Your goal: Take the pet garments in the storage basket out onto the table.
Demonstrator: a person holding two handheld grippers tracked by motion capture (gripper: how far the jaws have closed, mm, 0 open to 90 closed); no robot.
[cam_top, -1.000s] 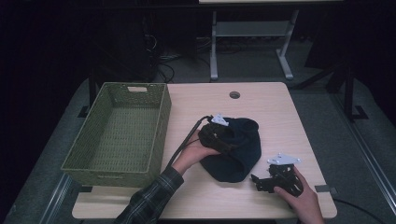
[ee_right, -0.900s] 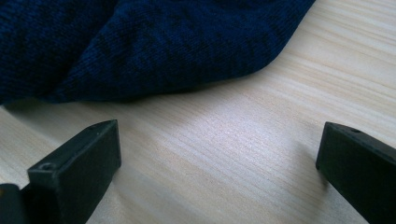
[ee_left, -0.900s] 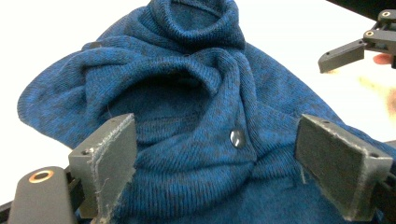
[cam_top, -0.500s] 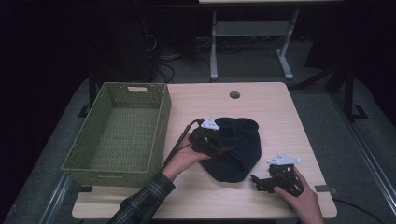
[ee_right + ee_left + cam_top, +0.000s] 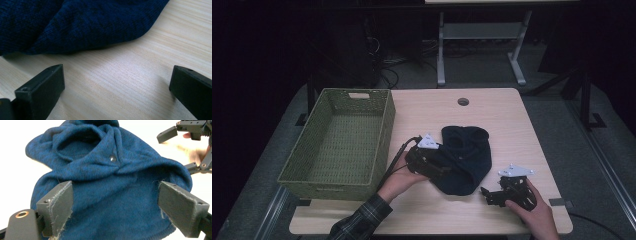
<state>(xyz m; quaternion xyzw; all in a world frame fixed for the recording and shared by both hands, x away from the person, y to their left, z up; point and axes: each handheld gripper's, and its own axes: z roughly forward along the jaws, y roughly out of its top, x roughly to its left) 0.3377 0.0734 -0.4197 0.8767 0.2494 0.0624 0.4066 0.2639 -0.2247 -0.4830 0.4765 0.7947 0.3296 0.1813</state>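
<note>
In the high view the blue knit garment [image 5: 464, 160] lies on the table [image 5: 492, 115] just right of the green basket [image 5: 342, 140], the left gripper [image 5: 439, 170] at its near-left edge. In the left gripper view the jaws stand spread over the garment, so I judge the grasp is in hand and next calls for closing on a fold. In the right gripper view the right gripper [image 5: 116, 87] waits spread over bare wood just beside the garment's hem.

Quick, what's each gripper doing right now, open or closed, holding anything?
Left gripper: open, jaws spread over the blue knit garment, not clamped.
Right gripper: open, holding nothing, over the table.
</note>
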